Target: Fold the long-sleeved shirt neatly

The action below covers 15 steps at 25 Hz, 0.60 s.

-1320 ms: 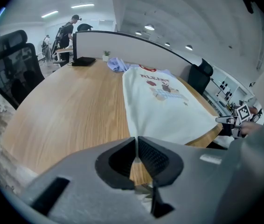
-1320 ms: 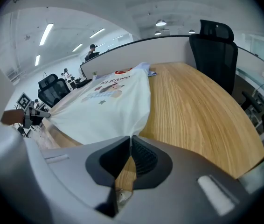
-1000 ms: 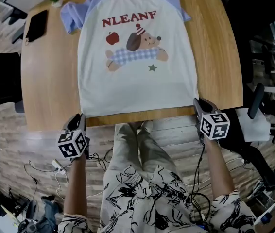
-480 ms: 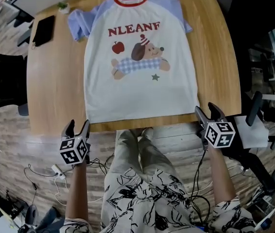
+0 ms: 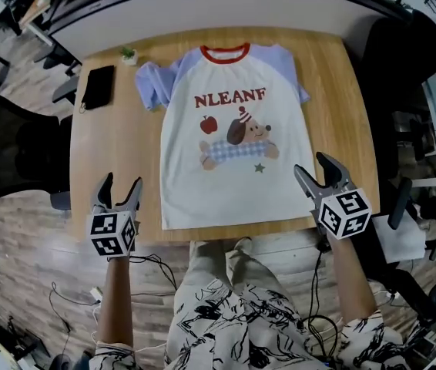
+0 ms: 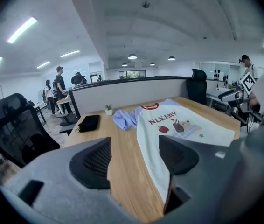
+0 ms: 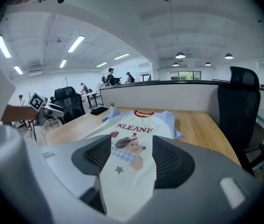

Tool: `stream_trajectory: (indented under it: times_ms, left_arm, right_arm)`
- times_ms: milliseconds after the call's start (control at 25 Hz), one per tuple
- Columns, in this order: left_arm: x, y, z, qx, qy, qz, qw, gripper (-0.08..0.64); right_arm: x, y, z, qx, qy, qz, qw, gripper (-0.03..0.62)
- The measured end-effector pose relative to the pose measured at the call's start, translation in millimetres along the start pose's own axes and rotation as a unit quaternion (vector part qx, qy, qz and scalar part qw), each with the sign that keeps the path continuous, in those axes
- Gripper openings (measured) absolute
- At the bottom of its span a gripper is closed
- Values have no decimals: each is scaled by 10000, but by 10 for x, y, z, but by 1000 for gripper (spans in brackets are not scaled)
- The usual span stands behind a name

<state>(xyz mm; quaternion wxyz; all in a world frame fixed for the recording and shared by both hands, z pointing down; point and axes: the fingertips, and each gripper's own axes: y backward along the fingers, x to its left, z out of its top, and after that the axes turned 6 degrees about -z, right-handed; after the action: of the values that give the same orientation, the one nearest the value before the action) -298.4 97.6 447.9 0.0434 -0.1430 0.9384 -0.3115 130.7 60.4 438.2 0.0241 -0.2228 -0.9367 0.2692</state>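
Wooden table (image 5: 118, 160) bare beside shirt (image 5: 233, 195); left tongs (image 5: 122, 182), right tongs (image 5: 309, 163) (both empty) just opened.

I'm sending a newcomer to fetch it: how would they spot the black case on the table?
On the wooden table, look left of the shirt, toward the far left corner. The black case lies there: flat, dark, rectangular, unlike the tiny potted plant beside it.

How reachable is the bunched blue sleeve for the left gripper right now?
Probably yes. The left gripper, jaws just opened wider and empty, hangs above bare table; nothing lies between it and the sleeve. The black pouch sits aside.
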Motion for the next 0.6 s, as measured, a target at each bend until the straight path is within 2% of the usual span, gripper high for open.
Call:
stream_trajectory:
  times_ms: [280,600]
  left_arm:
    - [525,-625,609,-240,26,-205,9995,318]
    - [956,-1347,962,-258,67,-501,9984,314]
  right_arm:
    - [327,-701,797,-303,172,159,9993,284]
    - [662,-1613,1203,-211,414,405,9981,316]
